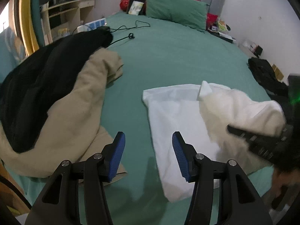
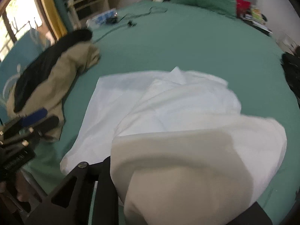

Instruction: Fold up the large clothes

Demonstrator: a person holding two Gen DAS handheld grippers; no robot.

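Note:
A white garment lies partly flat on the green bed sheet; it also shows in the right wrist view. My left gripper is open and empty, above the sheet just left of the garment's near edge. My right gripper appears at the right, blurred, with the garment's right side lifted and draped over it. In the right wrist view white cloth covers the fingers, so the jaws are hidden. The left gripper shows in that view at the far left.
A heap of tan and black clothes lies on the bed's left. A green pillow, red cushions, a tablet and black cables sit at the head. A black bag is beside the right edge. Shelves stand at left.

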